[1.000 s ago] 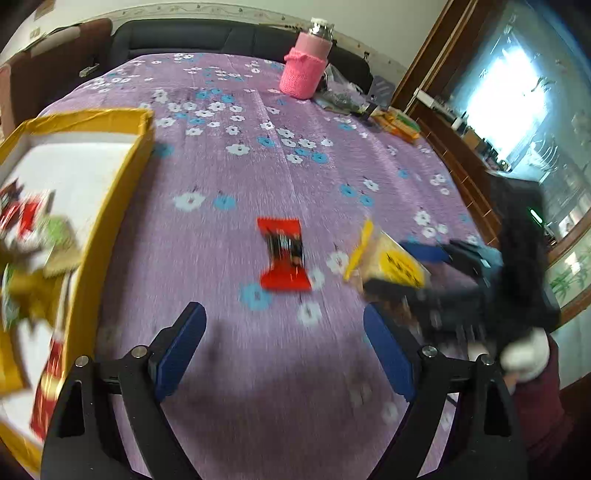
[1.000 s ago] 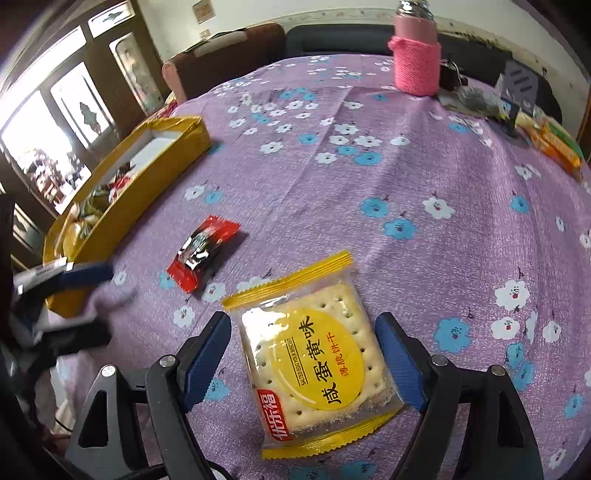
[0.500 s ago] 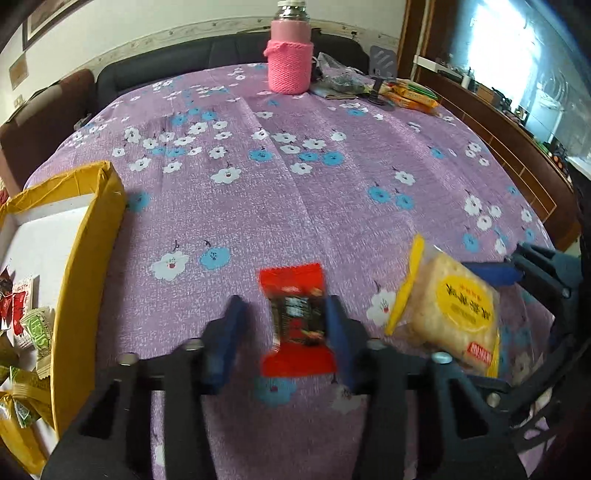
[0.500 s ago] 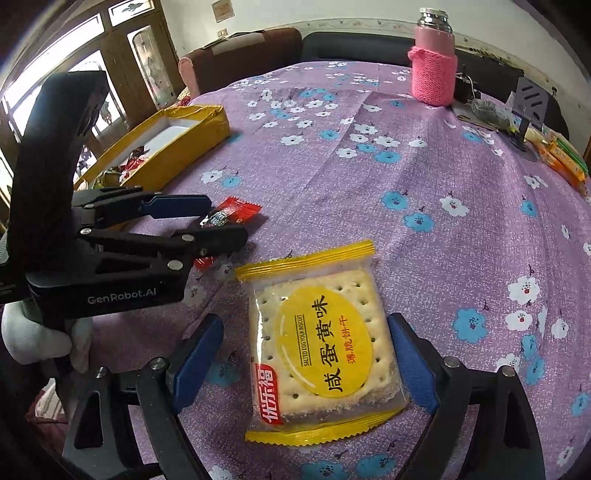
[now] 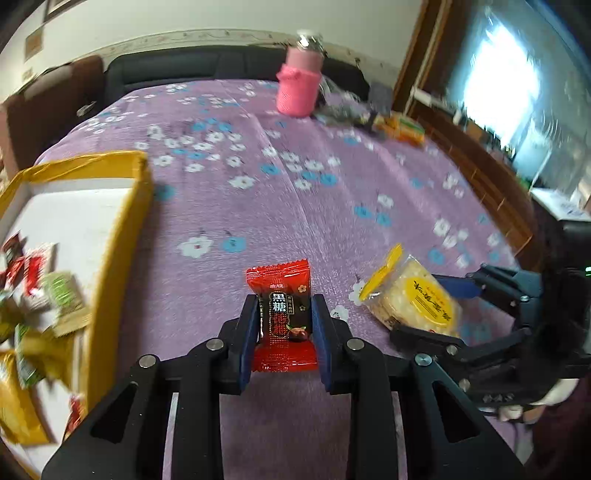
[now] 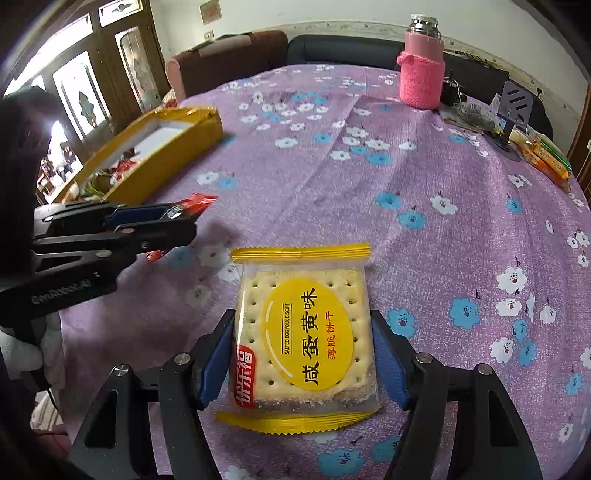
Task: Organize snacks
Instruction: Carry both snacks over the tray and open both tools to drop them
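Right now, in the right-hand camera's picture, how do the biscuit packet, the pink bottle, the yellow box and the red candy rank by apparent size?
1. biscuit packet, though nearness inflates it
2. yellow box
3. pink bottle
4. red candy, partly hidden by the left gripper

1. A pale wall (image 6: pixel 332 14) is seen across the top of the right wrist view, edged low down by a patterned border strip (image 6: pixel 480 38).
2. A dark sofa (image 5: pixel 207 70) is set against the wall at the upper centre of the left wrist view.
3. A brown armchair (image 6: pixel 229 59) is placed beside it, at the upper left of the right wrist view.
4. Dark wooden doors with frosted glass panes (image 6: pixel 81 92) are seen at the left edge, lit from behind.
5. A bright window (image 5: pixel 498 96) is shown at the upper right of the left wrist view, above low wooden cabinets (image 5: pixel 491 173).
6. The worktop is covered by a purple cloth with white and blue flowers (image 6: pixel 443 177).
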`<state>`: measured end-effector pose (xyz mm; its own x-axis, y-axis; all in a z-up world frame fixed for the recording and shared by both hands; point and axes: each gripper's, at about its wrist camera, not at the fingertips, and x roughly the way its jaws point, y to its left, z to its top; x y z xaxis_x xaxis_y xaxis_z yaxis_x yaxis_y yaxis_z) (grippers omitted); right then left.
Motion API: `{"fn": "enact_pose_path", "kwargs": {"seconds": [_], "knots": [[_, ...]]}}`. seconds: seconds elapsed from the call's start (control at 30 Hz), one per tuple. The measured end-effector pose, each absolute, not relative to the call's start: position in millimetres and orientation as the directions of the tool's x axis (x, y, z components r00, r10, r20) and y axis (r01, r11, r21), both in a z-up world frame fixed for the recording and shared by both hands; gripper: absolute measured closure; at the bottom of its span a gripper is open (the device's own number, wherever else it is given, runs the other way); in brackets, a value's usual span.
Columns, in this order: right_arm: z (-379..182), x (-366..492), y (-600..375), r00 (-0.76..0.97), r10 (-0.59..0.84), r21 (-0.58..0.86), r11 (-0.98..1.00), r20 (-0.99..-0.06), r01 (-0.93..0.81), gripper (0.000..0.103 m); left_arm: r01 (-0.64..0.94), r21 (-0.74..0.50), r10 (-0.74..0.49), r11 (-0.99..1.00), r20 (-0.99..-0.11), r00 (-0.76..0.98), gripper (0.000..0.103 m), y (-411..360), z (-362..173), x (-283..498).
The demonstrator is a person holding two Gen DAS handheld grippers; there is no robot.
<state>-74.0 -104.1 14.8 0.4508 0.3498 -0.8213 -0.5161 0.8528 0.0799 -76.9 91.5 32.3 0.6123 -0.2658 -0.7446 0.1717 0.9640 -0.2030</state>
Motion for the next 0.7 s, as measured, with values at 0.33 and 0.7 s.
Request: {"fn": "enact_pose_path", "kwargs": {"seconds": [0.33, 0.7], "knots": [[65, -91, -69, 0.487, 0.464, 0.098, 0.791, -0.74, -0.604, 0.033, 0.011, -0.277, -0.199, 0.961, -0.661, 0.723, 0.078, 181, 78, -128], [104, -113, -2, 0.443, 0.603, 0.169, 0.698, -0.663, -0.696, 0.033, -0.185, -0.306, -0.064, 0.934, -0.651, 0.756, 0.078, 277, 72, -150]]}}
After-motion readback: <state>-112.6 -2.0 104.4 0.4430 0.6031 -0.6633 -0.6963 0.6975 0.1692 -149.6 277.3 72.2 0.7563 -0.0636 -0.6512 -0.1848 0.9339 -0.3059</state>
